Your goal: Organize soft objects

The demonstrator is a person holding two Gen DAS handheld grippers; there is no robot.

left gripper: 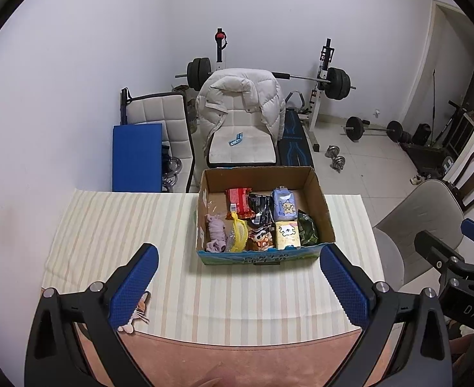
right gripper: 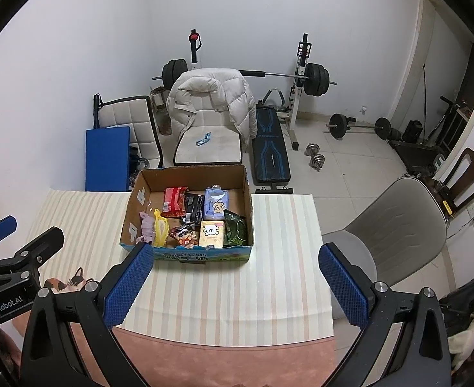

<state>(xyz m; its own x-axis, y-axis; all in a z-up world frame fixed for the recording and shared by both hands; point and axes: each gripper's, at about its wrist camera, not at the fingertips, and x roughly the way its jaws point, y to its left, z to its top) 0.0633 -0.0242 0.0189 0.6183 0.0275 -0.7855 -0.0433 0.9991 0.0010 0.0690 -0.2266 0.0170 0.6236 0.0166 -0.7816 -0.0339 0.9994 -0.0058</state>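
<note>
Left wrist view looks across a striped tablecloth (left gripper: 185,258) to a cardboard box (left gripper: 322,206) standing toward the far edge of the table, and the soft things are all inside it. Along the box's near wall lie a lilac cloth bundle (left gripper: 216,233), a yellow mesh pouch (left gripper: 238,235), a small cartoon snack pack (left gripper: 262,239), a pale yellow tissue pack (left gripper: 287,233) and a dark green packet (left gripper: 307,230). Behind them sit a red packet (left gripper: 238,201), a black packet (left gripper: 261,211) and a light blue tissue pack (left gripper: 283,204). The far strip of the box floor is bare cardboard.

The left gripper (left gripper: 238,285) hangs over the near part of the table with its jaws spread wide and nothing between them. The right gripper (right gripper: 235,285) does the same (its own camera shows the box (right gripper: 133,206) a little to its left), jaws released and empty. Both are well short of the box.

Judging from this, the gathering looks finished: no packet or cloth lies loose on the striped cloth. At the near left edge a small cat-patterned thing (right gripper: 75,282) shows partly behind the left gripper's finger; it may be a print on the pink cover beneath rather than a loose object, and the view is too blocked to say. What could remain is tidying inside the box, since the front row is crowded and several packs overlap.
</note>
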